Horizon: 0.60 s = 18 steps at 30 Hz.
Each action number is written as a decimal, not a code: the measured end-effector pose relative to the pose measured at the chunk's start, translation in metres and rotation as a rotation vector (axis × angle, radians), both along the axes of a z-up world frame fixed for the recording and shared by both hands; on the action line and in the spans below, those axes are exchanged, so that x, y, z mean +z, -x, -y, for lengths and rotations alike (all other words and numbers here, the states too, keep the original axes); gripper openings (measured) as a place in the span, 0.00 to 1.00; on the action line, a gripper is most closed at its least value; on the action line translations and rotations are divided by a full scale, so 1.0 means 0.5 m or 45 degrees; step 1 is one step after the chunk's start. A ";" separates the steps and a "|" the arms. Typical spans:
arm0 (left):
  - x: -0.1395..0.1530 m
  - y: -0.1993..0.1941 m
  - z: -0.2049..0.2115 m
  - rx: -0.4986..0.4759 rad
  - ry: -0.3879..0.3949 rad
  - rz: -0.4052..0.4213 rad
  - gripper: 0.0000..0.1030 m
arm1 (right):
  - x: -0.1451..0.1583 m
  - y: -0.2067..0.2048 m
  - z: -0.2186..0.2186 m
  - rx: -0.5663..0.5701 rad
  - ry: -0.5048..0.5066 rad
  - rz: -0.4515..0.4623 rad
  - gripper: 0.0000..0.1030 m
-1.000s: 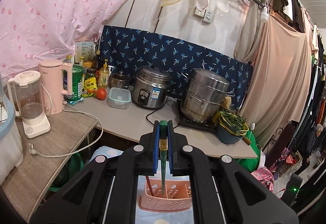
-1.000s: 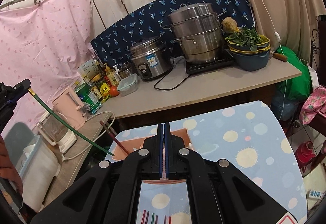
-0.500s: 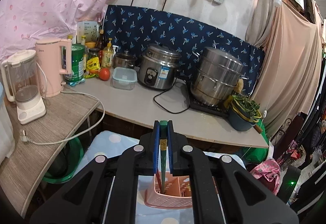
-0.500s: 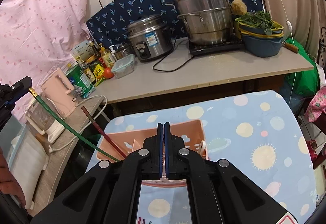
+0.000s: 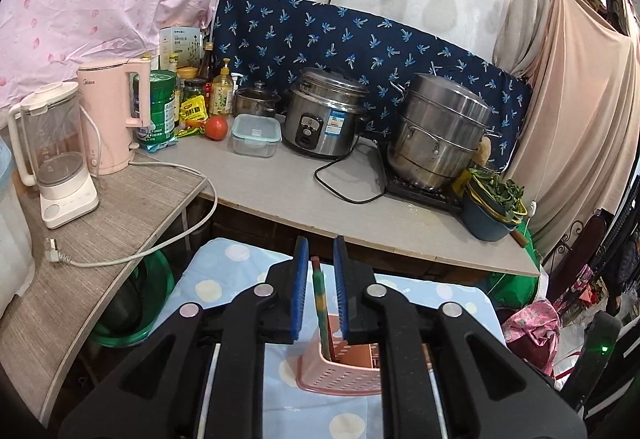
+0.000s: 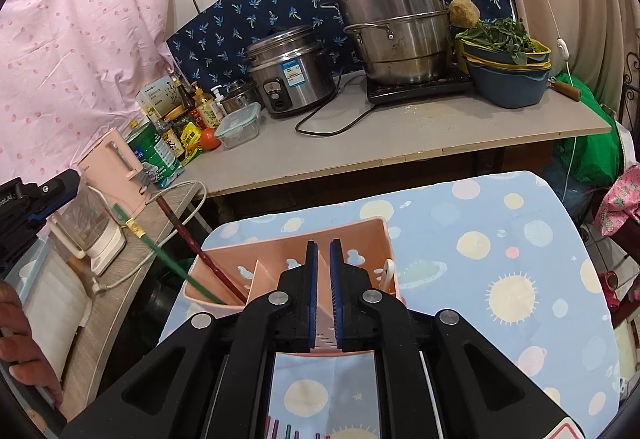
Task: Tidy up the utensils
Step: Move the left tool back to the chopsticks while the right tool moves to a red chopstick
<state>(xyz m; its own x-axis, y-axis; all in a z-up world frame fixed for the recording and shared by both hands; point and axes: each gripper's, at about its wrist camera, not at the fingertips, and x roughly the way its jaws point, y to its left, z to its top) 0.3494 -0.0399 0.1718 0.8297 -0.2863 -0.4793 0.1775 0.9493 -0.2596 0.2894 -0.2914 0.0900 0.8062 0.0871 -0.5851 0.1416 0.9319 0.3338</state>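
Left wrist view: we looked forward along the left gripper (image 5: 320, 255), down over the near left corner of the spotted tablecloth (image 5: 224, 279), toward the counter (image 5: 280, 191).
Left view range: the pink holder (image 5: 340, 379) sat close, directly below the fingers; the counter lay farther off.
Right wrist view: we looked along the right gripper (image 6: 324, 251) from above the holder (image 6: 280, 259), facing the same counter (image 6: 400, 135), angled from the right.
Right view range: the holder touched the frame's lower centre, very near.
Shared: we saw the holder, tablecloth (image 6: 500, 239), rice cooker (image 5: 324, 119) (image 6: 290, 71), steamer pot (image 5: 436, 131) (image 6: 394, 19) and pink kettle (image 5: 112, 115) (image 6: 114, 167) in both.
Cross-view: the left gripper (image 6: 36, 195) appeared at the right view's left edge.
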 end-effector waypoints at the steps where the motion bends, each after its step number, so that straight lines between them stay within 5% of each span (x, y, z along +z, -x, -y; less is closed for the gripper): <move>1: 0.000 0.003 0.000 0.000 -0.003 -0.001 0.13 | 0.002 0.009 -0.001 0.003 -0.003 0.004 0.14; 10: -0.020 0.066 -0.004 -0.020 -0.051 -0.023 0.13 | 0.007 0.105 -0.013 0.011 0.022 0.011 0.17; 18: -0.081 0.152 -0.022 -0.043 -0.074 -0.100 0.18 | -0.047 0.213 -0.029 0.037 -0.009 -0.067 0.18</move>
